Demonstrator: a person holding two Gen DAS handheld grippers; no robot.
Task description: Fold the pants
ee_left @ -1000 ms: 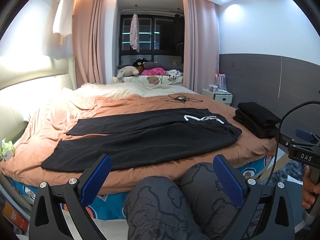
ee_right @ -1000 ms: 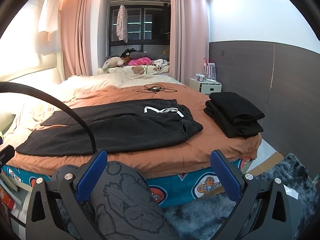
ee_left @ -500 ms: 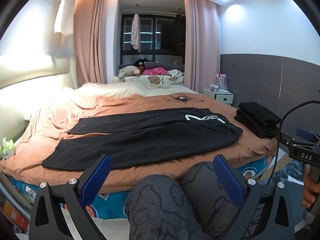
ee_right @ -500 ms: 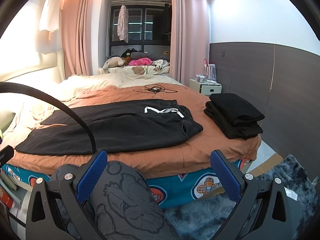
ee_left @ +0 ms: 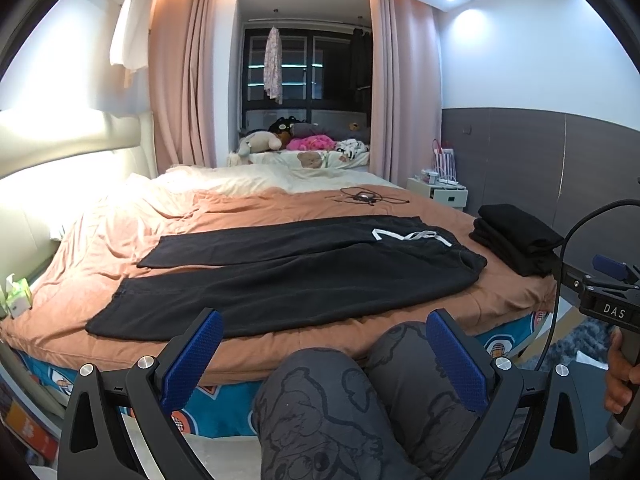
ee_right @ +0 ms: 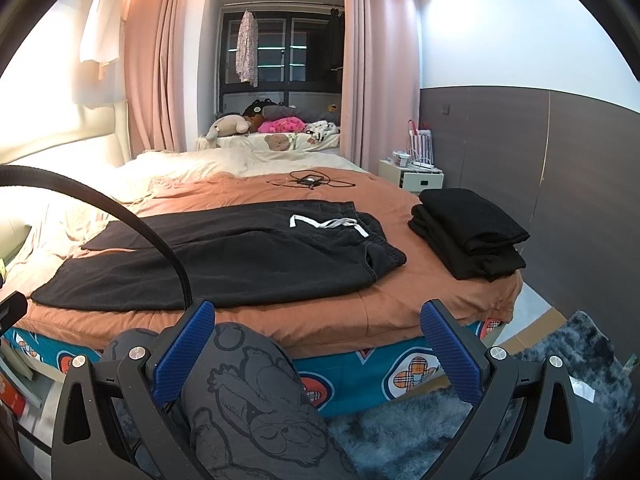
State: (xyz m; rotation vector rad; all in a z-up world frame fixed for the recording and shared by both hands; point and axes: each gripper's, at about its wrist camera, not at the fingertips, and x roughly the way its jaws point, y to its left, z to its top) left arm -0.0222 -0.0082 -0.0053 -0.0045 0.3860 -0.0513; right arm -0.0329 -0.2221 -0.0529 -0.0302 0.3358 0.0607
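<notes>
Both tongs wide and empty, black pants flat on bed

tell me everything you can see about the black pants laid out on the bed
The black pants lie flat and unfolded on the orange-brown bedspread, legs side by side and slightly apart, running toward the left, waistband to the right. The fabric looks soft and matte, like sweatpants. A white drawstring lies loose across the gathered elastic waist. Neither gripper touches them; both stay open, short of the bed. The folded black stack sits apart, to the right.
</notes>
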